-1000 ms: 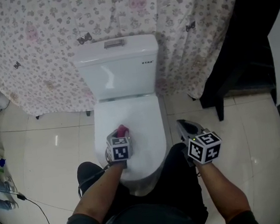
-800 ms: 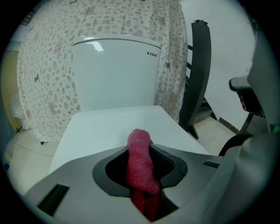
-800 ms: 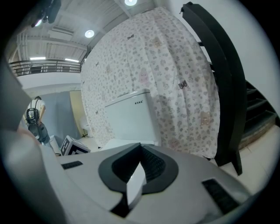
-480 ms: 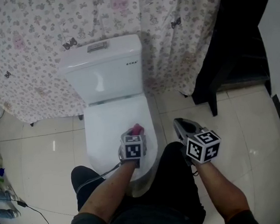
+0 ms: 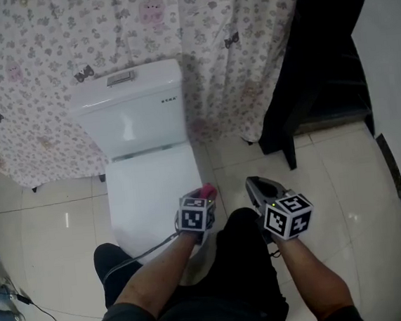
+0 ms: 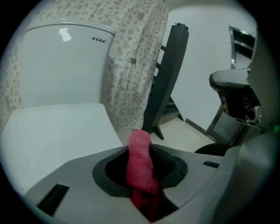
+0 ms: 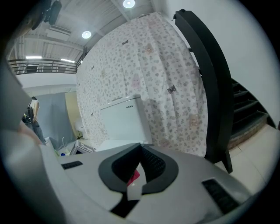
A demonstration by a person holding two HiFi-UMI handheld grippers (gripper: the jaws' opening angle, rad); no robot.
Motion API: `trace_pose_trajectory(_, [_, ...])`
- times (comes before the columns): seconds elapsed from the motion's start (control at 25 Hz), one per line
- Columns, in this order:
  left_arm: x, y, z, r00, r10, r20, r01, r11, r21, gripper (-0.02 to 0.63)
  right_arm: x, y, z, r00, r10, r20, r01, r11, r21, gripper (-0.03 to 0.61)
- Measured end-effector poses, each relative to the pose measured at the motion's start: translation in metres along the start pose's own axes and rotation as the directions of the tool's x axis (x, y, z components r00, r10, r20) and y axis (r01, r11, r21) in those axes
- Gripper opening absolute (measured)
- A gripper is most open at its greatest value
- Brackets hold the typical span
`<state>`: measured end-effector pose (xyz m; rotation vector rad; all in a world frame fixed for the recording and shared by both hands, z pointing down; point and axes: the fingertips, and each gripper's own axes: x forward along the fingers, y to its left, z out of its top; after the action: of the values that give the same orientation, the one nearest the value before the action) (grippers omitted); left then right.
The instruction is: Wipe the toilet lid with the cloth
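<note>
two hand-held grippers, left one (image 5: 203,196) clamping pink cloth (image 6: 141,164) at toilet lid (image 5: 150,189) edge, right one (image 5: 256,183) closed, empty, over tile floor (image 5: 335,171)

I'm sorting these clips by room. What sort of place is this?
Likely a bathroom, perhaps a staged one: a white ceramic toilet with tank, a floral-print fabric curtain behind it, and a glossy pale tiled floor.

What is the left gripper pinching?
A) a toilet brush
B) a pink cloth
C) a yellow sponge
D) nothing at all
B, because the left gripper has its jaws shut on a pink cloth that sticks out between them.
</note>
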<state>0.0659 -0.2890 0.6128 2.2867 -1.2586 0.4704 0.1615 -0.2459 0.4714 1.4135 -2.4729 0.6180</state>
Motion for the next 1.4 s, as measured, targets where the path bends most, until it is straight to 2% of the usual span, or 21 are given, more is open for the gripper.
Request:
trace_pose_trajectory(0.08, [-0.002, -0.007, 0.009, 0.998, -0.045, 0.047, 0.047, 0.998, -0.043, 0.123, -0.005, -0.001, 0.003, 1.0, 0.0, 0.009, 0.0, 1.0, -0.003, 0.005])
trace_pose_trajectory(0.16, [-0.015, -0.012, 0.03, 0.989, -0.064, 0.136, 0.074, 0.994, -0.076, 0.123, -0.009, -0.003, 0.006, 1.0, -0.001, 0.019, 0.001, 1.0, -0.004, 0.005])
trace_pose_trajectory(0.24, [-0.036, -0.025, 0.056, 0.97, -0.093, 0.223, 0.105, 0.994, -0.041, 0.123, -0.012, -0.005, 0.008, 1.0, -0.003, 0.029, 0.003, 1.0, -0.001, 0.005])
trace_pose_trajectory(0.36, [-0.075, -0.046, 0.098, 0.926, -0.146, 0.348, 0.139, 0.989, 0.047, 0.123, -0.015, -0.002, 0.012, 0.999, 0.002, 0.047, -0.002, 1.0, 0.007, 0.005])
trace_pose_trajectory(0.56, [-0.159, -0.068, 0.161, 0.833, -0.2, 0.516, 0.179, 0.98, 0.091, 0.123, -0.019, 0.014, 0.019, 0.997, 0.028, 0.069, -0.029, 1.0, 0.008, 0.005])
trace_pose_trajectory(0.68, [-0.207, -0.07, 0.184, 0.788, -0.194, 0.584, 0.153, 0.981, 0.12, 0.123, -0.021, 0.025, 0.024, 0.995, 0.048, 0.084, -0.049, 0.999, 0.006, 0.005])
trace_pose_trajectory(0.76, [-0.237, -0.069, 0.191, 0.77, -0.175, 0.614, 0.123, 0.984, 0.127, 0.123, -0.022, 0.033, 0.026, 0.993, 0.065, 0.095, -0.065, 0.998, 0.001, 0.005])
trace_pose_trajectory(0.88, [-0.277, -0.061, 0.193, 0.759, -0.135, 0.637, 0.035, 0.985, 0.167, 0.123, -0.022, 0.049, 0.03, 0.989, 0.102, 0.107, -0.102, 0.995, -0.008, 0.005])
trace_pose_trajectory(0.96, [-0.296, -0.05, 0.187, 0.766, -0.094, 0.636, -0.026, 0.984, 0.177, 0.123, -0.022, 0.058, 0.03, 0.986, 0.126, 0.11, -0.125, 0.992, -0.012, 0.005])
trace_pose_trajectory(1.16, [-0.345, -0.011, 0.163, 0.772, 0.026, 0.635, -0.136, 0.983, 0.126, 0.123, -0.017, 0.08, 0.024, 0.98, 0.172, 0.094, -0.171, 0.985, -0.021, 0.005])
trace_pose_trajectory(1.4, [-0.398, 0.04, 0.135, 0.761, 0.175, 0.624, -0.278, 0.958, 0.07, 0.123, -0.015, 0.109, 0.032, 0.962, 0.247, 0.116, -0.242, 0.969, -0.056, 0.005])
